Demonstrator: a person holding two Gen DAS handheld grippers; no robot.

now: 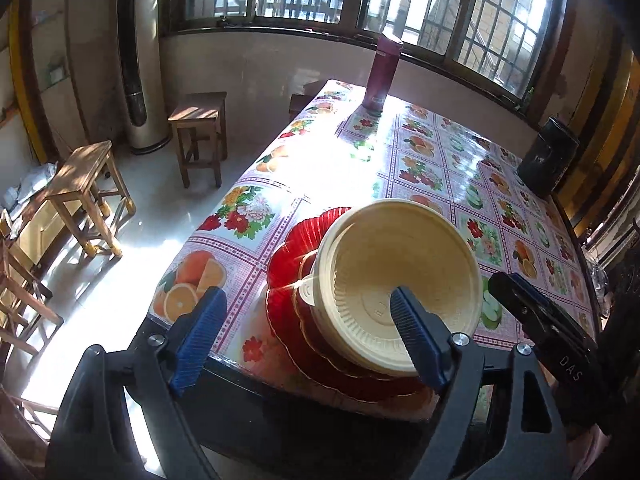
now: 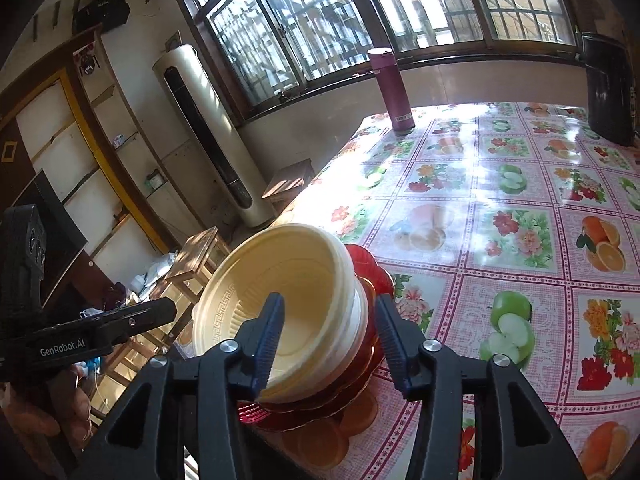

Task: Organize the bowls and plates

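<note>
A stack of cream plastic bowls [image 1: 404, 276] sits tilted on a stack of red glass plates [image 1: 296, 276] at the table's near corner. My left gripper [image 1: 308, 336] is open, its right finger over the near rim of the top bowl, its left finger off the plates' left side. In the right wrist view my right gripper [image 2: 328, 340] is open and straddles the near wall of the cream bowls [image 2: 288, 280], left finger inside, right finger outside. The red plates [image 2: 360, 260] show beneath.
A fruit-patterned tablecloth [image 1: 420, 168] covers the table. A maroon flask [image 1: 382, 70] stands at the far edge, a black object [image 1: 548, 158] at the far right. Wooden stools [image 1: 86, 192] and a standing air conditioner [image 2: 208, 136] are left of the table.
</note>
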